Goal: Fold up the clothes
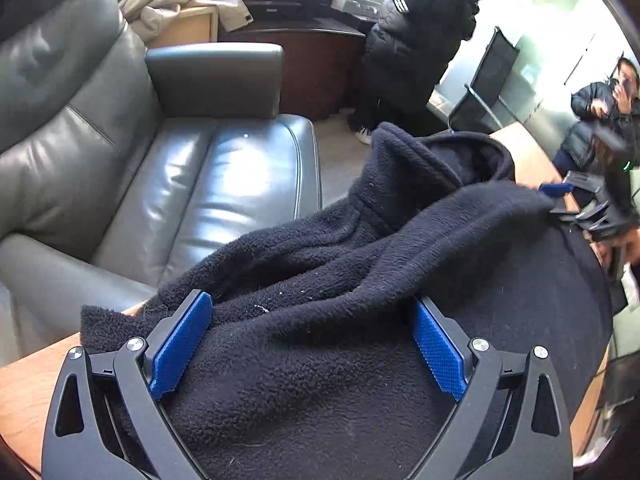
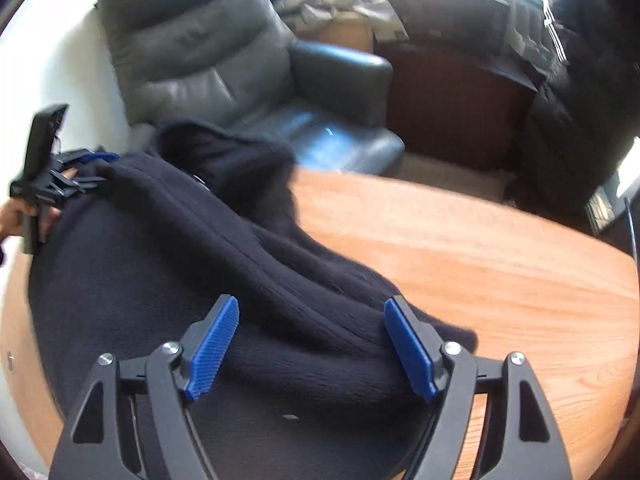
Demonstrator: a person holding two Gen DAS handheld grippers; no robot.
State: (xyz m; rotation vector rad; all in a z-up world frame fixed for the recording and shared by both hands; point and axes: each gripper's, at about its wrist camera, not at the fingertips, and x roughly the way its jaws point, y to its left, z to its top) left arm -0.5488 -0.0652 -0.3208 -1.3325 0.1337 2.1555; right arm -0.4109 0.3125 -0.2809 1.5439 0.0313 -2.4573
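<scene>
A black fleece garment (image 1: 320,248) lies crumpled on the wooden table (image 2: 480,248), its collar (image 1: 404,152) raised at the far side. My left gripper (image 1: 310,300) hovers low over the near part of the fleece, open, with its blue pads (image 1: 182,344) wide apart and fabric between them. My right gripper (image 2: 312,302) is also open, its pads (image 2: 408,348) on either side of a thick fold of the fleece (image 2: 304,280). Each view shows the other gripper at the garment's far edge: the right gripper (image 1: 576,204) and the left gripper (image 2: 60,184), held by a hand (image 2: 16,216).
A grey leather armchair (image 1: 180,168) stands just beyond the table edge. A person in a black coat (image 1: 416,40) stands behind it and another person (image 1: 600,120) sits at the right. Beige clothes (image 1: 168,0) are piled on a box beside a dark desk (image 1: 312,60).
</scene>
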